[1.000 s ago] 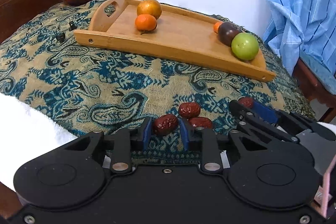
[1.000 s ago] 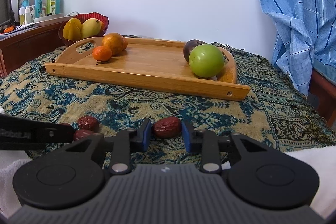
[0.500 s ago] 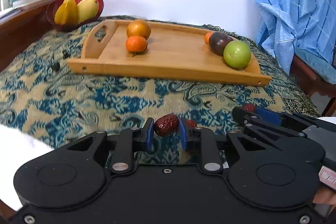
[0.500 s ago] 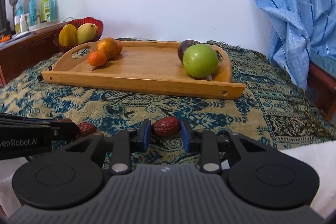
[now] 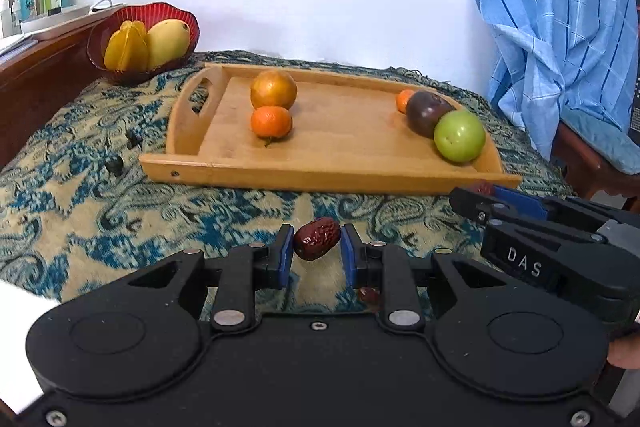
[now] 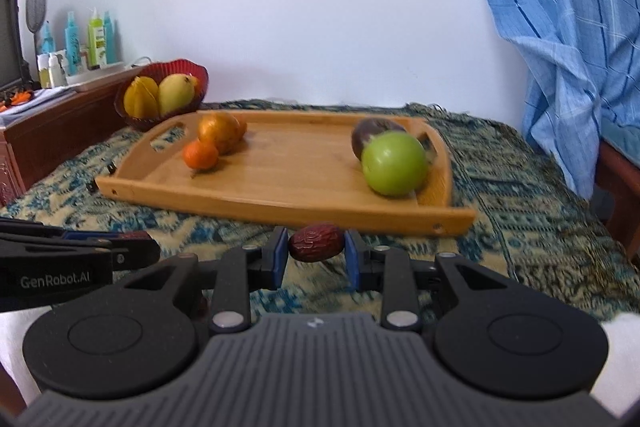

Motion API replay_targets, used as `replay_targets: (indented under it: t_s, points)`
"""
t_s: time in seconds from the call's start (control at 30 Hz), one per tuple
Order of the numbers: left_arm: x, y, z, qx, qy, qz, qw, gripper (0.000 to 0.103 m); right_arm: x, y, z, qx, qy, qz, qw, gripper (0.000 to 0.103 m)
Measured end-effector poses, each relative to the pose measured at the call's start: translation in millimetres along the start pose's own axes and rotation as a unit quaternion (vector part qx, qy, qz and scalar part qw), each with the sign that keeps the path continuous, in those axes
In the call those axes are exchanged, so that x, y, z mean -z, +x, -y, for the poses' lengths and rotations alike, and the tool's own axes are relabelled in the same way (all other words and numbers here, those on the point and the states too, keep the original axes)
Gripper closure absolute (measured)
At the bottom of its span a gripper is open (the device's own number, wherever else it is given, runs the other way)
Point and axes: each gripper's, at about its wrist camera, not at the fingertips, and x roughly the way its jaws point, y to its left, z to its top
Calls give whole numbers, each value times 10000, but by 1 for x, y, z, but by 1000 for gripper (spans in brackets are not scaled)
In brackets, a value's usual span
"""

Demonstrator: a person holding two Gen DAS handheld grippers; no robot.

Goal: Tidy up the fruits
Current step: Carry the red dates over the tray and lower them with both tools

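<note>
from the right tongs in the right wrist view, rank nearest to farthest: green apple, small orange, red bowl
1. Green apple: right end of the wooden tray, just ahead of the right tongs.
2. Small orange: left part of the tray, farther back.
3. Red bowl: behind the tray's far left corner, near the wall.

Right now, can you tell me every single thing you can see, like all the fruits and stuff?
Tray: one, wooden, on the patterned cloth.
Oranges: three, on the tray, the third half hidden.
Green apple: one, tray's right end.
Dark fruit: one, behind the apple.
Red bowl: one, with two yellow fruits, far left.
Bottles: several, far-left shelf.
Blue cloth: one, over a chair.
Red dates: one in the left gripper, one in the right gripper.
</note>
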Motion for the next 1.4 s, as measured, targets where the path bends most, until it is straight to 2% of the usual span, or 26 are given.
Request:
replay_targets:
  t_s: [0.5, 0.73, 1.03, 1.4]
  points:
    - [-54, 14, -24, -5, -90, 174, 9998, 79, -37, 33, 2, -135, 583, 207, 9980, 68]
    - [-74, 32, -22, 24, 4, 182, 9998, 79, -45, 50, 2, -46, 461, 111, 9989, 68]
    - [-77, 71, -29, -56, -193, -85, 9998, 79, -36, 75, 15, 248, 835, -345, 9956, 68]
    - [-74, 95, -39, -167, -246, -214, 9993, 79, -34, 84, 11, 481, 807, -457, 9945, 67]
